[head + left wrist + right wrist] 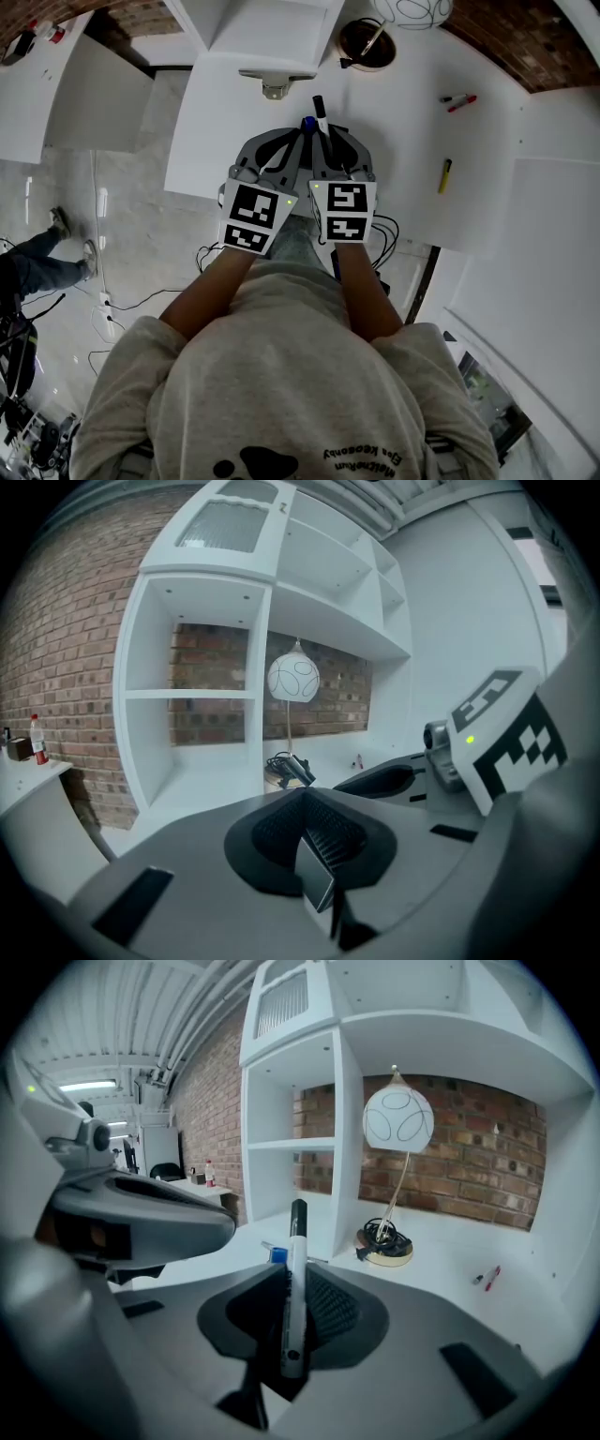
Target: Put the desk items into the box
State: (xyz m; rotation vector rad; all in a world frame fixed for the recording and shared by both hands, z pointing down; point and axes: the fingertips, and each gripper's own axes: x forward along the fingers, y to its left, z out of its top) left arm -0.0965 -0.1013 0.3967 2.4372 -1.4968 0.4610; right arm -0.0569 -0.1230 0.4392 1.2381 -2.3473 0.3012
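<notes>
Right gripper view: right tongs (pixel 292 1277) clamp a black-capped marker (pixel 296 1241) lengthwise, likely to carry it steadily to the box, while left tongs (pixel 307 799), closed on nothing, hang alongside above the worktop (pixel 412 150) where a yellow marker (pixel 444 175) waits.

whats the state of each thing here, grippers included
left gripper: shut, nothing seen between the jaws
right gripper: shut on the marker
marker: capped, upright in the jaws
lamp: upright, cord coiled at its base
yellow pen: lying flat on the desk
red pen: lying flat on the desk
</notes>
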